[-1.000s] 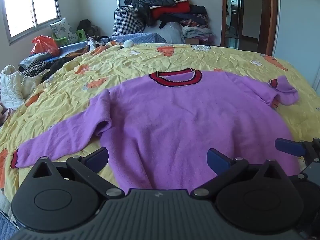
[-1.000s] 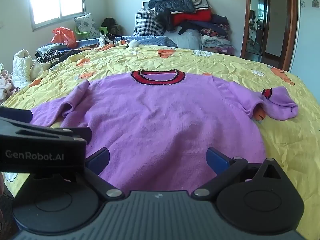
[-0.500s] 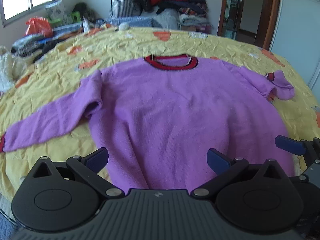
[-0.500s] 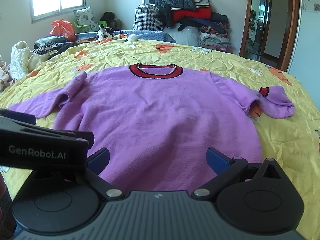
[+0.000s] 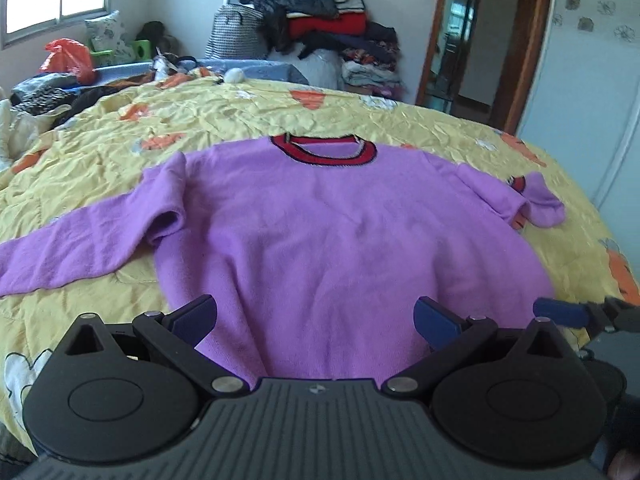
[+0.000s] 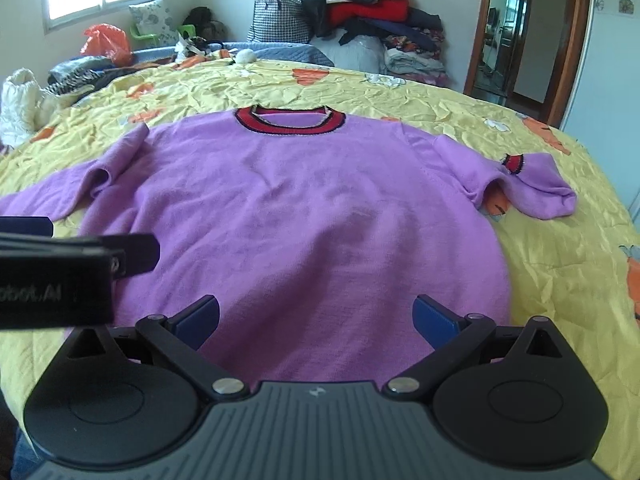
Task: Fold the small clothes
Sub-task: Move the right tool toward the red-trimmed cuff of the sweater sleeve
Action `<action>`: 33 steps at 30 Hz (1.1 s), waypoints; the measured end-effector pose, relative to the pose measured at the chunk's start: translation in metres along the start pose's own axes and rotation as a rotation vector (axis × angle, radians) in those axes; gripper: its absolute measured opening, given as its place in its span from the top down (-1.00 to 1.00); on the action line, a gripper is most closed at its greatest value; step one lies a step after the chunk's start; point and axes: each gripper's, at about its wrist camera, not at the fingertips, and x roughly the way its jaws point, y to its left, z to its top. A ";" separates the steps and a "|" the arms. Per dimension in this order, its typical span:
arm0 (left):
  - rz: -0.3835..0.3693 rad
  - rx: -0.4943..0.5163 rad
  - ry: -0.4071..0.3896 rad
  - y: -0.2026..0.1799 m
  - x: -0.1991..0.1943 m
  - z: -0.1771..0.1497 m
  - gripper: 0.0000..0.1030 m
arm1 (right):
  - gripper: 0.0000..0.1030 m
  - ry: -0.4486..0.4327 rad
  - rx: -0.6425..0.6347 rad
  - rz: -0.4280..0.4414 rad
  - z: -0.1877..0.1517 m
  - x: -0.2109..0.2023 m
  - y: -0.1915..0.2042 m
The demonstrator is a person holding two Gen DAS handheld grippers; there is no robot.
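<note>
A purple sweater (image 5: 340, 232) with a red collar (image 5: 324, 150) lies flat, front up, on the yellow bedspread (image 5: 224, 116); it also shows in the right wrist view (image 6: 304, 208). Its left sleeve (image 5: 80, 240) stretches out to the left. Its right sleeve (image 6: 532, 184) is folded back on itself, red cuff up. My left gripper (image 5: 316, 314) is open and empty above the hem. My right gripper (image 6: 316, 316) is open and empty, also above the hem, to the right of the left one. The left gripper's body (image 6: 60, 280) shows at the left of the right wrist view.
A pile of clothes and bags (image 5: 316, 28) is stacked against the far wall. White and dark clothes (image 6: 24, 104) and an orange bag (image 6: 106, 42) lie at the bed's far left. A wooden door frame (image 5: 524, 40) stands at the right.
Both grippers have lifted and tilted, so the sweater sits lower and farther in view. The sweater has not moved. Both grippers stay open.
</note>
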 end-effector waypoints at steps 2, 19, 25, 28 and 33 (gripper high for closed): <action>0.013 -0.007 0.008 0.002 0.001 0.000 -1.00 | -1.00 -0.002 -0.001 -0.010 0.001 0.000 0.000; 0.033 -0.017 0.054 0.013 0.004 -0.003 -1.00 | -1.00 0.005 -0.005 -0.026 0.007 0.002 0.001; 0.042 -0.034 0.061 0.018 0.002 -0.001 -1.00 | -1.00 0.000 -0.006 -0.047 0.010 0.006 0.002; 0.049 -0.038 0.061 0.020 0.003 -0.001 -1.00 | -1.00 0.007 -0.015 -0.078 0.012 0.011 0.002; 0.044 -0.042 0.069 0.022 0.004 -0.002 -1.00 | -1.00 -0.037 0.013 -0.012 0.009 0.010 -0.006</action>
